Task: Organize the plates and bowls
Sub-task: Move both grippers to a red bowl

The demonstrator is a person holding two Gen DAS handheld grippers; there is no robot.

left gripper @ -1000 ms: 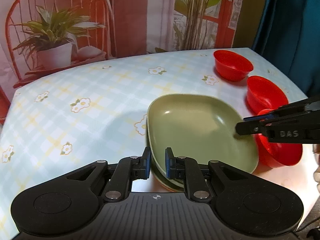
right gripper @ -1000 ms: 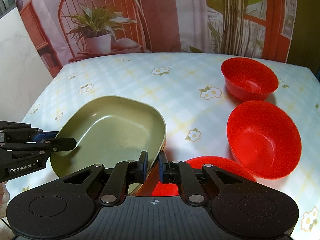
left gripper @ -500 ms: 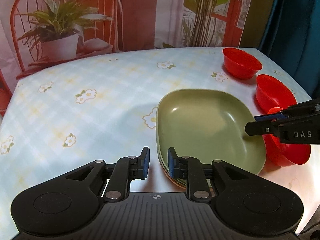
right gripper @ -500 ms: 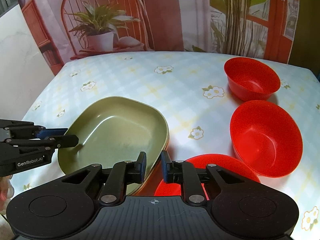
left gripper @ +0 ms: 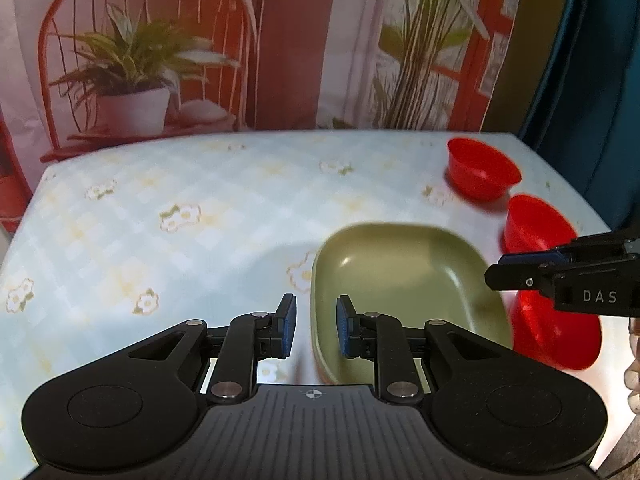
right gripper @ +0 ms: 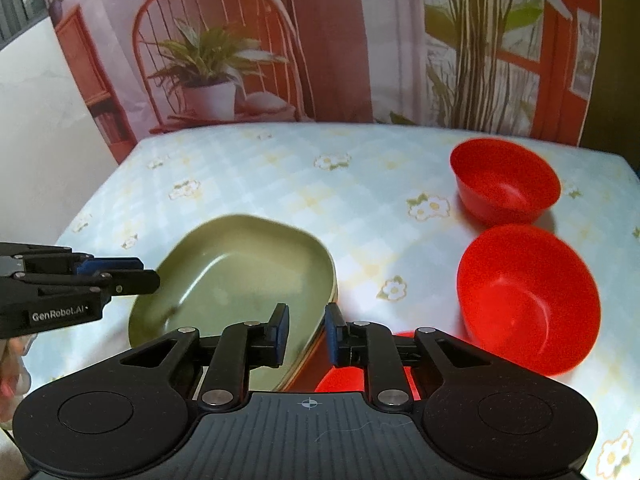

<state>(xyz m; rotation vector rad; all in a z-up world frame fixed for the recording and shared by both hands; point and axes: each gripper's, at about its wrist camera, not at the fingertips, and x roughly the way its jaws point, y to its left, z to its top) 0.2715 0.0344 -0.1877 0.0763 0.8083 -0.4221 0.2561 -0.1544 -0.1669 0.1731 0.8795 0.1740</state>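
Observation:
A green plate (left gripper: 400, 280) (right gripper: 240, 280) lies on the flowered tablecloth, with the edge of another plate showing under it. My left gripper (left gripper: 316, 328) (right gripper: 120, 276) straddles its left rim, pads apart and not pressing. At the plate's right rim my right gripper (right gripper: 306, 332) (left gripper: 520, 268) has its jaws opening, the rim loose between them. To the right stand three red bowls: a far one (right gripper: 504, 188) (left gripper: 480, 172), a middle one (right gripper: 528, 292) (left gripper: 536, 224) and a near one (left gripper: 556, 336), mostly hidden under my right gripper.
The tablecloth (left gripper: 160, 220) stretches bare to the left and behind the plate. A printed backdrop (right gripper: 216, 60) of a chair and plants hangs behind the table. A dark curtain (left gripper: 592, 60) stands at the right. Fingertips of the person (left gripper: 632, 380) show at the frame edge.
Both grippers held the green plate's rims a second ago; both have let go and their jaws have spread. The plate has sunk flat onto the one below.

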